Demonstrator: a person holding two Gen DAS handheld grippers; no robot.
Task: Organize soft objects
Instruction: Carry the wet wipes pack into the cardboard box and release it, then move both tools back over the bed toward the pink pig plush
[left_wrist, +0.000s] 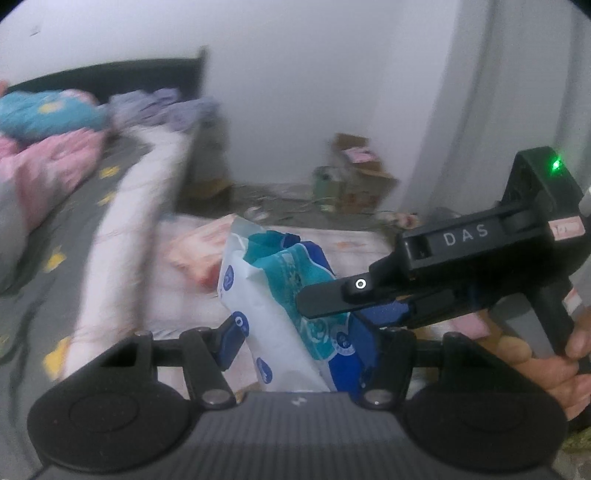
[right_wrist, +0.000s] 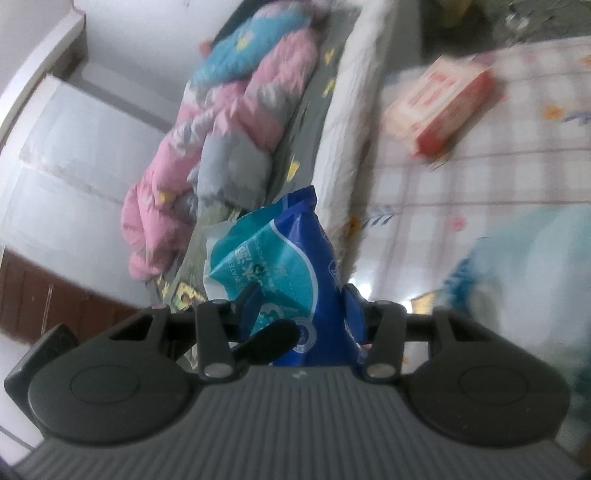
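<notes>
Both wrist views look closely along their jaws at the blue pack (left_wrist: 295, 306) (right_wrist: 291, 273), sharing the bed (left_wrist: 122, 229) (right_wrist: 343, 110) beyond.

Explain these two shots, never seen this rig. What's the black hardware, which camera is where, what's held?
No robot: a person carries two handheld grippers, each with a fisheye camera looking along its fingers. The black ribbed body at the bottom of each view is the gripper itself. The left gripper and the right gripper both have their jaws shut on one blue and teal soft pack. In the left view, the right gripper enters from the side, held by the person's hand. Behind: a bed with pink bedding and a red and white pack on a checked cover.
</notes>
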